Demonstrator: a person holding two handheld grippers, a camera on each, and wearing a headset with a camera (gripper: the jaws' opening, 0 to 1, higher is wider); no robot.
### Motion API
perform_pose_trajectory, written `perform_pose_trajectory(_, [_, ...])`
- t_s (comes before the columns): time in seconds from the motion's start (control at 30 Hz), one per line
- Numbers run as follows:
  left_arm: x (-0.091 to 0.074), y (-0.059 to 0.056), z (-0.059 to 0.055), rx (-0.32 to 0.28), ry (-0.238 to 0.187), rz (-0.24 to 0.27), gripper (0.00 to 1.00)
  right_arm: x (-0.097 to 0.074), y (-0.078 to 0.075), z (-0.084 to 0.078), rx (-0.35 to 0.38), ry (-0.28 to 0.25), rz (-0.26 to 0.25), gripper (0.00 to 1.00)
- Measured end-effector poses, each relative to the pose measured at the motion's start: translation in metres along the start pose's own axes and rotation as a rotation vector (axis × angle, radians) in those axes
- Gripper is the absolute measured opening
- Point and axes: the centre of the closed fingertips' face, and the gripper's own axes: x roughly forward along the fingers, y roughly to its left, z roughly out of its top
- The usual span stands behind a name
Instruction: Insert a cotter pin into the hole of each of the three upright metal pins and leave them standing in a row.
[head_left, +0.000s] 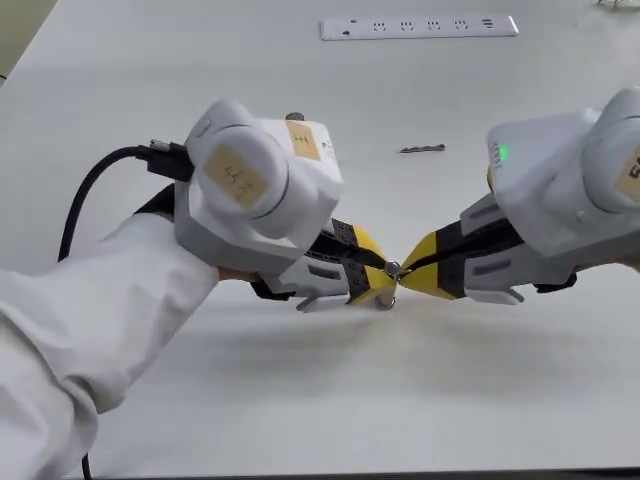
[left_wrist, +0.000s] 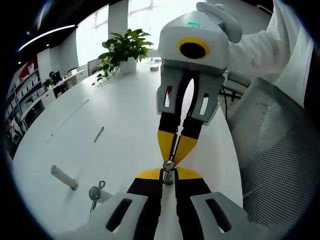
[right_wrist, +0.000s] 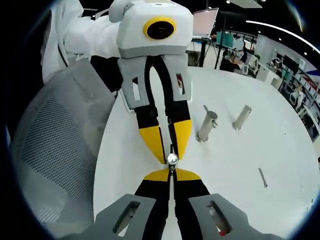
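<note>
White sleeve (head_left: 90, 330) is nearest in the head view and leads to the left gripper (head_left: 376, 280). The right gripper (head_left: 414, 272) sits opposite on the right. The two sets of tips are almost nose to nose over the near middle of the white table (head_left: 300, 400).

Left gripper jaws are clamped on a metal pin (left_wrist: 168, 169), upright with its base on the table. Right gripper jaws are pressed together on a thin dark cotter pin (left_wrist: 175, 142) aimed at the top of that metal pin. Can't tell if its tip is in the hole yet, the joint is too small to read.

Progress, as a judgement: one of three done, the second in hand.
- Farther back, the second metal pin (right_wrist: 206, 126) stands with a fitted cotter pin (right_wrist: 215, 125) through it near the top, loop out to one side.
- Just beside it is the third metal pin (right_wrist: 242, 117), bare, nothing through it. Both are well apart from the grippers.
- A spare cotter pin (head_left: 422, 149) lies flat on the far right of the table, likely meant for the bare one.
- Left to do: finish this insertion, fit the third, and set all three in a row.

The held metal pin is a short grey steel cylinder with a shiny rounded cap. Most of its shaft is hidden by the yellow jaw tips. A power strip (head_left: 420, 27) lies at the far edge.
</note>
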Motion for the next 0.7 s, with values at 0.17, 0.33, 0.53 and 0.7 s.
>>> perform_pose_trajectory(0.17, [0.000,0.001,-0.001,0.001,0.003,0.005,0.06,0.001,0.000,0.001,0.030,-0.012,0.005,0.00])
perform_pose_trajectory(0.33, [-0.002,0.002,-0.001,0.003,-0.003,0.016,0.10,0.000,0.001,0.004,0.071,-0.035,-0.003,0.02])
perform_pose_trajectory(0.53, [-0.009,0.007,-0.007,-0.005,0.008,0.045,0.31,-0.001,0.000,0.006,0.104,-0.060,-0.018,0.09])
perform_pose_trajectory(0.7, [-0.017,0.001,-0.011,-0.052,-0.020,0.031,0.43,-0.001,-0.002,0.007,0.123,-0.067,-0.031,0.10])
